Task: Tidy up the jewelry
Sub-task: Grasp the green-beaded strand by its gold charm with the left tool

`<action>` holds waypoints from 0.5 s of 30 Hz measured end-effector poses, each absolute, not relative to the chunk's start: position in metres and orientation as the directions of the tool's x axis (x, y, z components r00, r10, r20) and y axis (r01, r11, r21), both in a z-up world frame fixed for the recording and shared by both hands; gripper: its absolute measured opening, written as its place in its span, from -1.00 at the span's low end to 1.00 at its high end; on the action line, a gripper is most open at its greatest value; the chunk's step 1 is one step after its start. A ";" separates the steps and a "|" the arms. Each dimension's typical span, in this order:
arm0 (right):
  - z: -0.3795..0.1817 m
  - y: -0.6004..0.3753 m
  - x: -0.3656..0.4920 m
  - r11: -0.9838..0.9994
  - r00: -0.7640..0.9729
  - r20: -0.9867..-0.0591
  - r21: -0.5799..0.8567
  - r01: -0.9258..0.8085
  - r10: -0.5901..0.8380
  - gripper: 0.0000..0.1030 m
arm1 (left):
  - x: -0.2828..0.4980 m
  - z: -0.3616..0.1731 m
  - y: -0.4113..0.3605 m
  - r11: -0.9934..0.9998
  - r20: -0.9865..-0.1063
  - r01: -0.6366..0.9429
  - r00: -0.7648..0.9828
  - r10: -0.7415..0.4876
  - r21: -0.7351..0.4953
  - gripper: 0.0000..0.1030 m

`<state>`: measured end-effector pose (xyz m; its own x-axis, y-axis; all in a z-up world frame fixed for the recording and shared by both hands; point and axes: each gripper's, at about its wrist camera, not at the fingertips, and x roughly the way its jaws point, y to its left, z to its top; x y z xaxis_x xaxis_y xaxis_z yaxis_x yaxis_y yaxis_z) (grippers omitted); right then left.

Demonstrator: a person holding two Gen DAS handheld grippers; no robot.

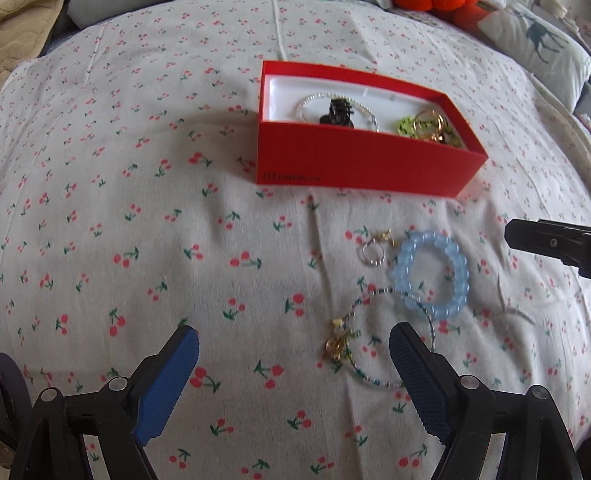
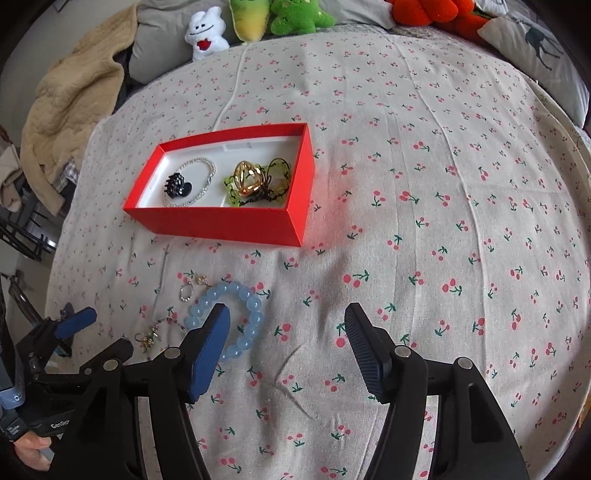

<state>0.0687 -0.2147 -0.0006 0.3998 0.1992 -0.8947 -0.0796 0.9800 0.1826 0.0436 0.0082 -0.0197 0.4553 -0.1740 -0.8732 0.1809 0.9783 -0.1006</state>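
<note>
A red box (image 1: 354, 162) (image 2: 221, 221) sits on the cherry-print bedsheet and holds a silver bead bracelet (image 2: 201, 177), a black hair claw (image 2: 177, 186), a gold piece (image 2: 249, 181) and green-black jewelry (image 2: 277, 173). In front of the box lie a blue bead bracelet (image 1: 430, 275) (image 2: 245, 310), a small silver ring with a gold charm (image 1: 373, 251) (image 2: 188, 290), and a thin beaded necklace with gold charms (image 1: 341, 341) (image 2: 147, 338). My left gripper (image 1: 295, 350) is open just above the necklace. My right gripper (image 2: 288, 332) is open, right of the blue bracelet.
Plush toys (image 2: 258, 18) and a beige blanket (image 2: 70, 99) lie at the head of the bed. A deer-print pillow (image 2: 535, 48) sits at the far right. The right gripper's tip (image 1: 546, 243) shows at the right edge of the left wrist view.
</note>
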 end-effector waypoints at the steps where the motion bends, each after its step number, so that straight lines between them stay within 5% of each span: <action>1: -0.003 -0.213 0.067 0.981 0.395 -0.899 0.172 -0.087 0.192 0.31 | 0.042 -0.021 0.008 0.977 -0.874 0.187 0.451 -0.180 -0.104 0.71; 8: -0.015 -0.206 0.061 0.985 0.365 -0.917 0.121 -0.124 0.158 0.31 | 0.028 -0.032 0.000 0.964 -0.885 0.211 0.400 -0.238 -0.164 0.64; 11: -0.018 -0.204 0.059 0.985 0.357 -0.922 0.108 -0.135 0.150 0.31 | 0.026 -0.034 0.000 0.957 -0.882 0.188 0.381 -0.278 -0.220 0.26; 13: -0.019 -0.204 0.059 0.985 0.353 -0.924 0.104 -0.141 0.148 0.31 | 0.026 -0.038 -0.002 0.953 -0.886 0.167 0.357 -0.296 -0.251 -0.17; 15: -0.020 -0.202 0.059 0.984 0.350 -0.925 0.104 -0.143 0.148 0.31 | 0.027 -0.042 -0.004 0.950 -0.886 0.148 0.346 -0.310 -0.275 -0.20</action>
<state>0.0595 -0.2023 -0.0202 0.3500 0.1483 -0.9249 -0.1427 0.9843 0.1038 0.0268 -0.0039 -0.0415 0.3462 -0.3098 -0.8855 0.1481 0.9501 -0.2745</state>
